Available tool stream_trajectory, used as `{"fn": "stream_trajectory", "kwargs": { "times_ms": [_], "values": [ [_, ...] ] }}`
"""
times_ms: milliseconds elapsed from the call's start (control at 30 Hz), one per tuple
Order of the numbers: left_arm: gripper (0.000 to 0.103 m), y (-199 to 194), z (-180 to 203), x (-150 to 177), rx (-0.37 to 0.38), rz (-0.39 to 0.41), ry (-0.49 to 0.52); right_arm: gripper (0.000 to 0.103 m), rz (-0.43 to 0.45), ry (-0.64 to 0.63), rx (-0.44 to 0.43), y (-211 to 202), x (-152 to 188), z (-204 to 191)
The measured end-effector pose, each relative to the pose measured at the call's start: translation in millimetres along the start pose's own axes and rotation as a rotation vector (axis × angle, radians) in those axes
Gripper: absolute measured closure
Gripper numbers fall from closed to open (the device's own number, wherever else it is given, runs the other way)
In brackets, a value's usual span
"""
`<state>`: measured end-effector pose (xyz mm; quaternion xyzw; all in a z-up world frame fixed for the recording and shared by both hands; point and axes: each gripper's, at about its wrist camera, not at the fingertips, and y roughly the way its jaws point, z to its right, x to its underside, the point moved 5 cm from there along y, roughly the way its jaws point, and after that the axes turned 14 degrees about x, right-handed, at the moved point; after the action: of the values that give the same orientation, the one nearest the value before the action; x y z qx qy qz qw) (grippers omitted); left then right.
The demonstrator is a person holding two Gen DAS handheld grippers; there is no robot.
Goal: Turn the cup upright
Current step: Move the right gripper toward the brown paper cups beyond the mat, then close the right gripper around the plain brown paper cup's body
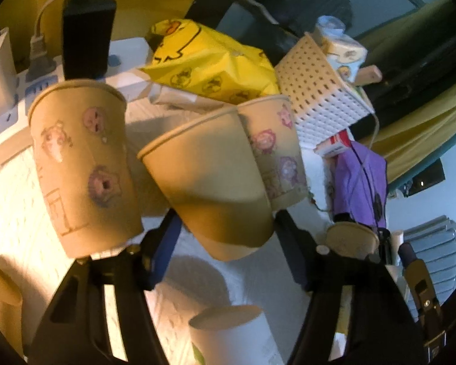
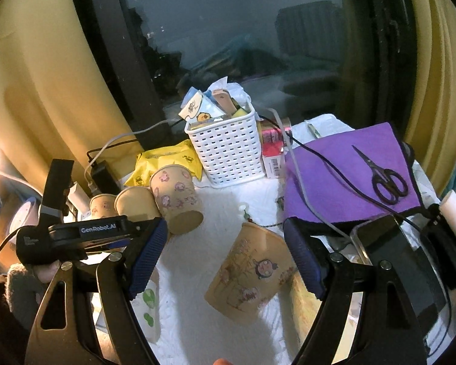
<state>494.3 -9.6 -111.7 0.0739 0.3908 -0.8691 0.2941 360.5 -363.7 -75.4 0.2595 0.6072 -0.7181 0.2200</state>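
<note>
My left gripper (image 1: 225, 228) is shut on a plain tan paper cup (image 1: 209, 179) and holds it tilted above the white cloth, mouth toward the upper left. It also shows in the right wrist view (image 2: 135, 202), held by the left gripper (image 2: 149, 225). A cartoon-printed cup (image 1: 82, 167) stands mouth up to its left. Another printed cup (image 1: 276, 149) stands just behind it on the right. My right gripper (image 2: 225, 261) is open and empty over an upside-down printed cup (image 2: 252, 273). A printed cup (image 2: 176, 197) stands upright further back.
A white perforated basket (image 2: 228, 152) full of small items stands at the back. A yellow bag (image 2: 164, 159), a power strip with chargers (image 1: 30, 82), a purple cloth (image 2: 349, 176) with scissors (image 2: 383, 176), a phone (image 2: 401, 261) and a white green-print cup (image 1: 237, 334) lie around.
</note>
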Motion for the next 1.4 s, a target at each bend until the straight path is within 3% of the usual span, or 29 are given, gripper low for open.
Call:
{"fn": "stream_trajectory", "kwargs": {
  "times_ms": [467, 667, 933, 1100, 1400],
  "values": [
    [0.041, -65, 53, 47, 0.075, 0.041, 0.198, 0.021, 0.058, -0.006, 0.030, -73, 12, -5],
    [0.041, -105, 75, 92, 0.059, 0.091, 0.379, 0.021, 0.085, -0.041, 0.008, -112, 29, -23],
    [0.041, -149, 64, 164, 0.041, 0.097, 0.556, 0.021, 0.055, -0.093, -0.086, -150, 71, -66],
    [0.041, -168, 46, 215, 0.039, 0.089, 0.686, 0.021, 0.011, -0.114, -0.197, -172, 109, -97],
    [0.041, -197, 30, 297, 0.100, 0.136, 0.891, 0.021, -0.047, -0.115, -0.343, -202, 165, -142]
  ]
}}
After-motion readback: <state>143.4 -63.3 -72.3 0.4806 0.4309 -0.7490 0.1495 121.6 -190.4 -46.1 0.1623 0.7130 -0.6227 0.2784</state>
